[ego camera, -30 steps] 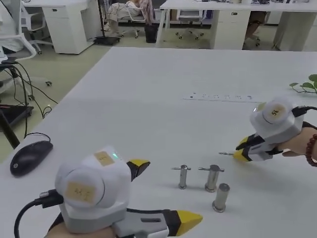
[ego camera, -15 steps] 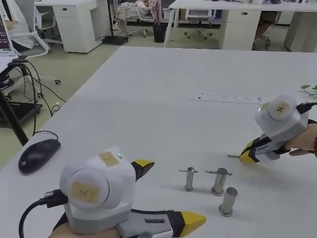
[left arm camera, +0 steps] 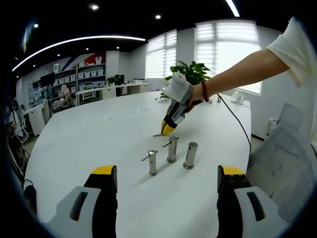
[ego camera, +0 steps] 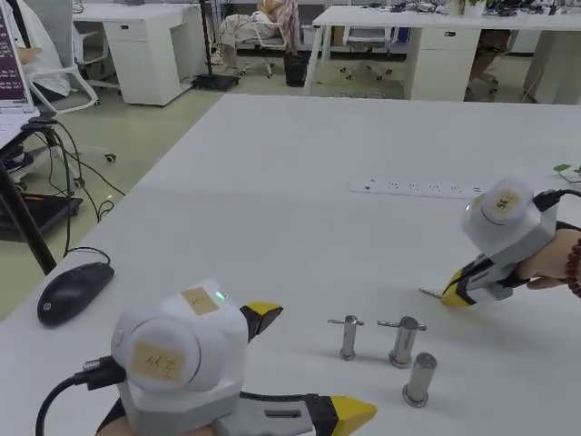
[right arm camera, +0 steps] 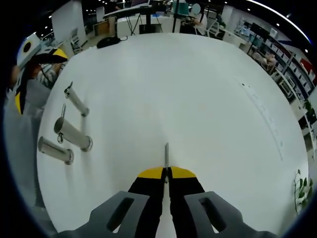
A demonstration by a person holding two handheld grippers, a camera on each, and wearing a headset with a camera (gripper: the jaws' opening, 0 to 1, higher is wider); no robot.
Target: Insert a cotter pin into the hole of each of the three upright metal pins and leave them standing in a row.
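A black computer mouse [ego camera: 73, 291] lies on the white desk [ego camera: 272, 200], off to the left of the left claw [ego camera: 309, 363]. That claw is released, its yellow-tipped jaws spread wide with nothing between them. Ahead of it and to its right stand the three metal pins, upright and close together. The first metal pin [ego camera: 349, 338], the slimmest, carries an inserted cotter pin [ego camera: 341, 321] crosswise through its head. The second metal pin [ego camera: 402, 341], thicker and just beside it, has a second inserted cotter pin [ego camera: 388, 323] through its top. The third metal pin [ego camera: 419, 379] stands plain, nearer the person than the second and a little out of line with the other two. Farther right, well apart from the pins, the right claw [ego camera: 451, 295] is clenched on a loose cotter pin [ego camera: 427, 292], whose shaft juts straight out from the closed tips. Beyond this claw a white power strip [ego camera: 418, 188] lies flat on the desk
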